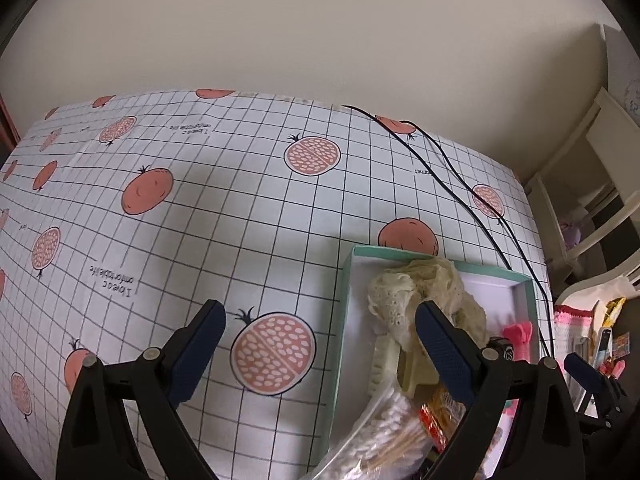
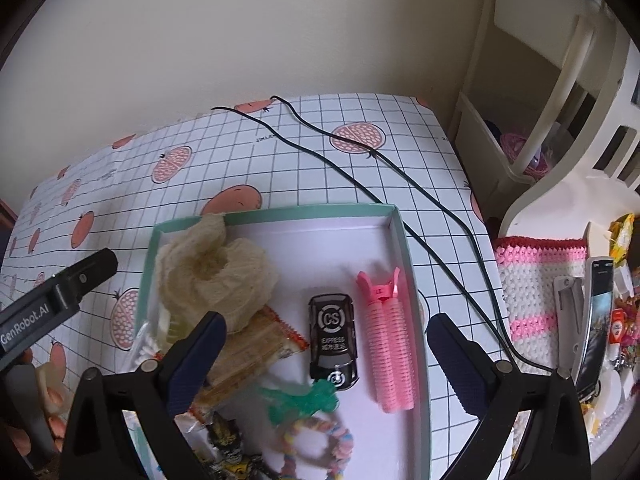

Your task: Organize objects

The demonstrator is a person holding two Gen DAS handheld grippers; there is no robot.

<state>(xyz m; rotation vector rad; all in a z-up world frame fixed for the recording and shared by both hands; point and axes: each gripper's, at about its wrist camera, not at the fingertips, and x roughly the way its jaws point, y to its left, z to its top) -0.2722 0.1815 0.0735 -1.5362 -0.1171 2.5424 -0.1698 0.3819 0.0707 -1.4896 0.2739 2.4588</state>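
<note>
Pomegranate-print tablecloth (image 1: 200,220) carries a teal tray (image 2: 408,256); each hand-held gripper, left (image 1: 320,328) and right (image 2: 326,338), gapes empty.

We count one mint-rimmed box (image 2: 404,240) beneath the right jaws, holding one cream lace cloth (image 2: 216,276), one black toy car (image 2: 333,342), one pink hair roller (image 2: 386,344), one green clip (image 2: 304,400) and one pastel bracelet (image 2: 340,444) (partly cut off). Beyond the jaws, two black cables (image 2: 420,196) cross the tablecloth.
</note>
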